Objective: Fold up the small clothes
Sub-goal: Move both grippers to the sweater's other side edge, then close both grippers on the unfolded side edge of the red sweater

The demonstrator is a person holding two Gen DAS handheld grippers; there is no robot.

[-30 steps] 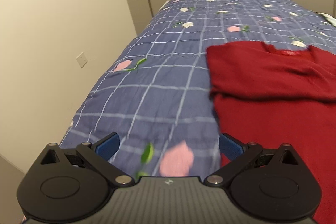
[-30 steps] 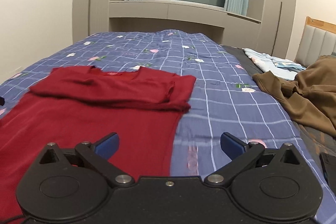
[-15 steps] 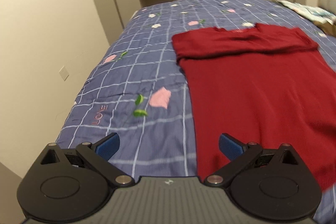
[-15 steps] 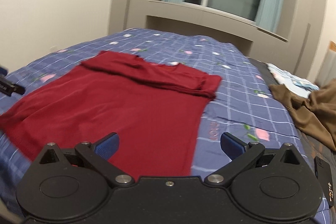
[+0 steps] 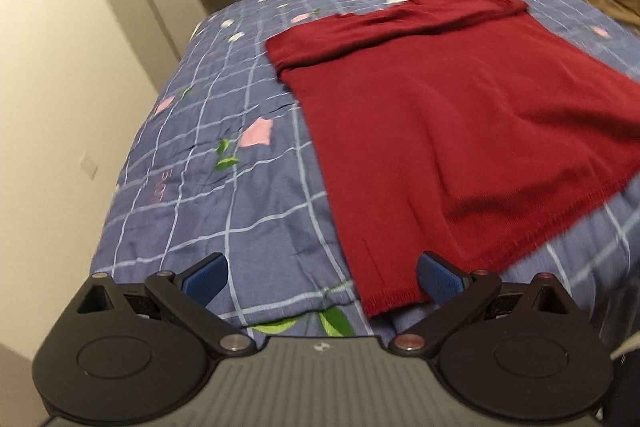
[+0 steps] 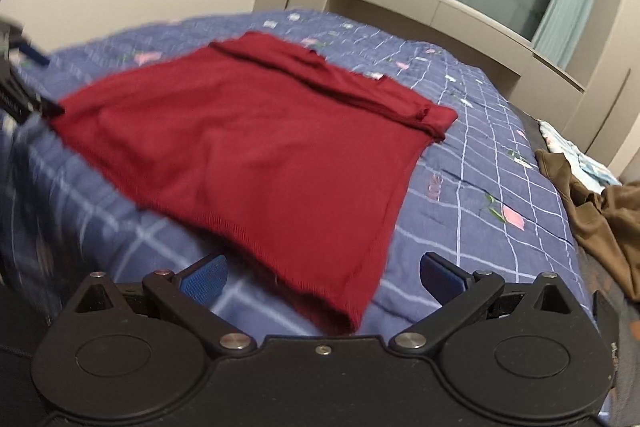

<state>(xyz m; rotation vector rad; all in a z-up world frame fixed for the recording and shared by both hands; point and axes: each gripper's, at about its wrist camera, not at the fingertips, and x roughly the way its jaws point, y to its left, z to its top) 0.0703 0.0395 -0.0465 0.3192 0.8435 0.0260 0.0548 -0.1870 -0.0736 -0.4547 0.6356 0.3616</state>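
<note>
Both claws gape wide and hold nothing. The left gripper (image 5: 322, 277) has swung in from the bare quilt a second ago and now straddles the near left hem corner of the red sweater (image 5: 452, 115); the right gripper (image 6: 323, 277) has dropped to frame the near right corner. The sweater lies flat on the blue checked bedspread (image 5: 224, 203), sleeves folded across its far end. Judging from this, the bottom-up fold comes next.

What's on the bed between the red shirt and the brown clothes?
Only bare bedspread, blue with white lines and small pink flowers. The right wrist view shows it between the red shirt and the brown clothes.
</note>
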